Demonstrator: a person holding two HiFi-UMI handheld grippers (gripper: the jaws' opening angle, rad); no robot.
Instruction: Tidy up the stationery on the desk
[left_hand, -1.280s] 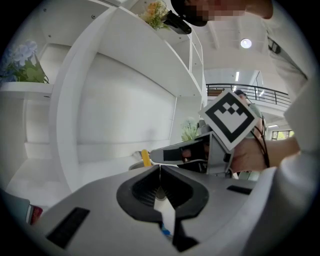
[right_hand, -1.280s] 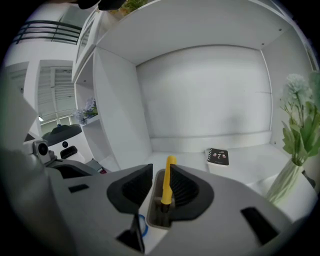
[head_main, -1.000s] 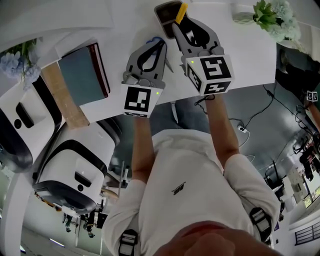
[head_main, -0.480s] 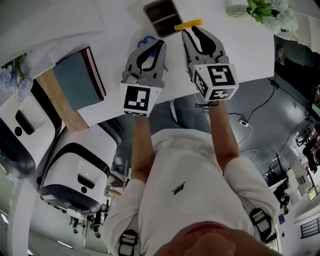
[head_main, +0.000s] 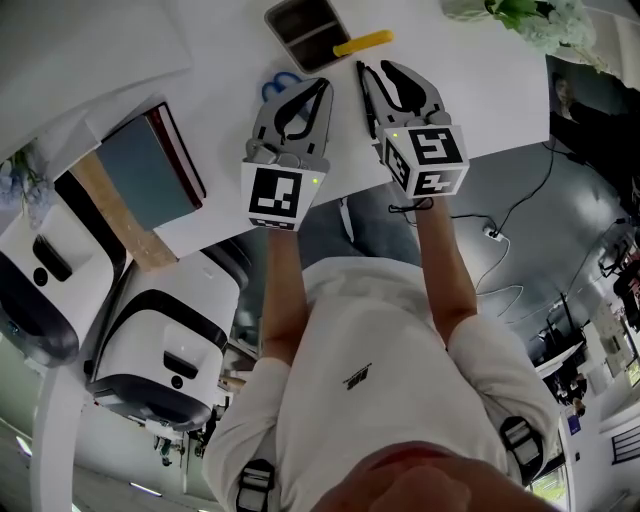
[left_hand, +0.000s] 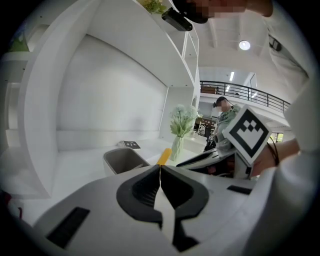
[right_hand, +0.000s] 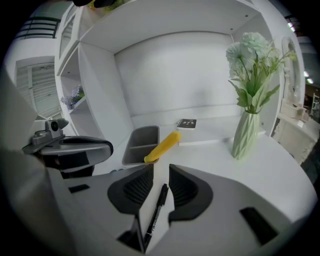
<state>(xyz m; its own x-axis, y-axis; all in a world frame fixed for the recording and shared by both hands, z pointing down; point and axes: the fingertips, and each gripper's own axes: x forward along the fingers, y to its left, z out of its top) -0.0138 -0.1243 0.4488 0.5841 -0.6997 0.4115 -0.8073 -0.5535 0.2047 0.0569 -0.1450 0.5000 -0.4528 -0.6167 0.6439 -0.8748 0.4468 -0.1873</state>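
Black pen (right_hand: 159, 205) lies on the surface (right_hand: 270, 160), between the right gripper's (right_hand: 161, 167) part-open jaws. These have just been closing, pads not yet pressing. Pen's long axis runs roughly along the jaws. Left gripper (left_hand: 160, 169) is closed and empty, farther off. Grey tray (right_hand: 141, 135) sits just ahead, with bare surface in between.

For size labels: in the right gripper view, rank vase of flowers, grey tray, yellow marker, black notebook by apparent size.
Largest first:
vase of flowers
grey tray
yellow marker
black notebook, which lies farthest back
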